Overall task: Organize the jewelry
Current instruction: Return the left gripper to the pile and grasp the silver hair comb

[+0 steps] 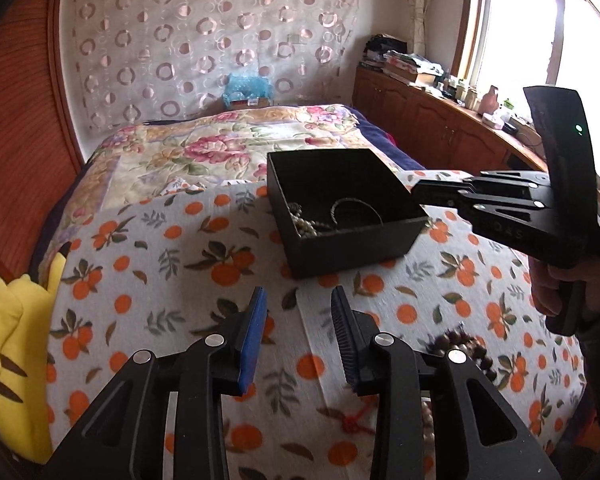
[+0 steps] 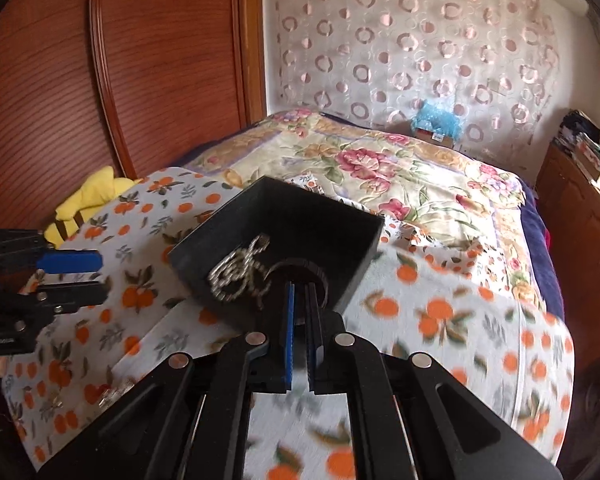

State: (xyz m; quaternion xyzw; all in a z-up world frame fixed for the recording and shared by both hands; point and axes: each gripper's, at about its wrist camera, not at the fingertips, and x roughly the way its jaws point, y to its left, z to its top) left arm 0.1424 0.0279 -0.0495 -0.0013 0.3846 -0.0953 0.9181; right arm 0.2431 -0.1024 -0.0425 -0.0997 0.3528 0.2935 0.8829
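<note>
While the left gripper (image 1: pixel 299 296) hangs low in the centre of the left wrist view with its blue-padded fingers parted to a moderate gap and nothing between them, the open black square box (image 1: pixel 342 216) sits just above it, right of centre, on the white cloth printed with oranges and leaves (image 1: pixel 172 256). Inside that box lie a strand of pale pearl-like beads (image 1: pixel 304 226) in the lower left corner and a thin dark ring-shaped bangle (image 1: pixel 356 210) beside it. A string of dark brown wooden beads (image 1: pixel 466 350) rests on the cloth at the lower right, partly hidden behind the gripper's right finger, well apart from the box. The right gripper (image 1: pixel 418 191) reaches in from the right edge, its tip over the box's right rim.

In the right wrist view the right gripper (image 2: pixel 300 286) sits at centre, its fingers drawn nearly together over the box's near wall; whether it pinches anything cannot be told. A silvery beaded chain (image 2: pixel 240 272) lies heaped in the box just left of it. A yellow plush toy (image 1: pixel 12 360) lies at the left edge.
</note>
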